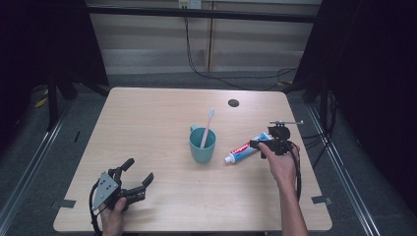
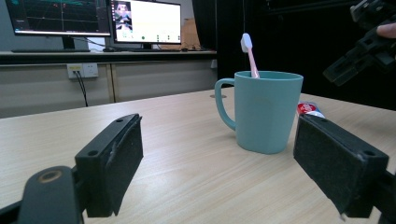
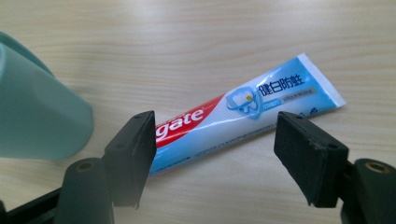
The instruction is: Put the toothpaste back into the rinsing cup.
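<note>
A teal mug stands near the table's middle with a pink toothbrush leaning in it, head up. To its right lies a blue, white and red toothpaste tube, flat on the wood, cap toward the mug. My right gripper hovers over the tube; in the right gripper view its jaws stand open above the tube, not touching it, with the mug at the left edge. My left gripper rests open at the front left, empty, facing the mug and the toothbrush.
The wooden table has a dark round hole near its far edge and grey tape marks at the front corners. Black stands and cables flank both sides. Monitors sit on a bench beyond the table.
</note>
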The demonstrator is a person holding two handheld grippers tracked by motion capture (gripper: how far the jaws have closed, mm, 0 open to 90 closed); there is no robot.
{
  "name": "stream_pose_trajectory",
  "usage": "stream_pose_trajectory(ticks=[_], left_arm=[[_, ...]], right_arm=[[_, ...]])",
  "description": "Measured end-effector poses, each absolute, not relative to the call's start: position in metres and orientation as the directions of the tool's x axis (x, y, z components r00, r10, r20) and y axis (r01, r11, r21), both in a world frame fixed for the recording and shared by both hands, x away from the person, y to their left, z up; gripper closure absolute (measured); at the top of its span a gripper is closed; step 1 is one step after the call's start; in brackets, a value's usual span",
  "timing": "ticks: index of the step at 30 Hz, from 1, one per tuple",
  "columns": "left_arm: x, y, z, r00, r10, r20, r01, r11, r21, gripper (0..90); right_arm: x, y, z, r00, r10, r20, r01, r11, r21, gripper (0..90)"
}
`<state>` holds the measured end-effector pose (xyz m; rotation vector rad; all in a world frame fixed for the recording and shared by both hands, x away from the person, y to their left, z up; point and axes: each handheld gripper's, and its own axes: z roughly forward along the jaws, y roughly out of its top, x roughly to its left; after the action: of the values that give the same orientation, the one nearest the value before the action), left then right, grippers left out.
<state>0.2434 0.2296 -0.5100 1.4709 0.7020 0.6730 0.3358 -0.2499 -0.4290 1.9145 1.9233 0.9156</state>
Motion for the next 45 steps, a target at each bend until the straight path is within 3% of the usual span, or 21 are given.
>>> stream_pose_trajectory(ticks=[5,22,33,45], left_arm=[[0.243,0.230,-0.510,0.637,0.771,-0.012,0.021,-0.001,1.000,15.8],[0.243,0.230,-0.510,0.637,0.771,-0.012,0.021,-0.002,1.000,15.8],[0.243,0.230,-0.510,0.637,0.771,-0.012,0.021,-0.002,1.000,15.8],[0.243,0.230,-0.510,0.637,0.771,-0.011,0.021,-0.003,1.000,15.8]], right_arm=[[0.349,-0.246,-0.434,-0.057,0.967,0.247,0.829,-0.092,0.551,20.6],[0.374,-0.244,-0.446,0.043,0.976,0.214,0.904,-0.129,0.407,21.9],[0.384,-0.233,-0.455,0.072,0.980,0.184,0.926,-0.134,0.353,14.1],[0.390,-0.233,-0.462,0.100,0.976,0.195,0.927,-0.163,0.337,13.2]])
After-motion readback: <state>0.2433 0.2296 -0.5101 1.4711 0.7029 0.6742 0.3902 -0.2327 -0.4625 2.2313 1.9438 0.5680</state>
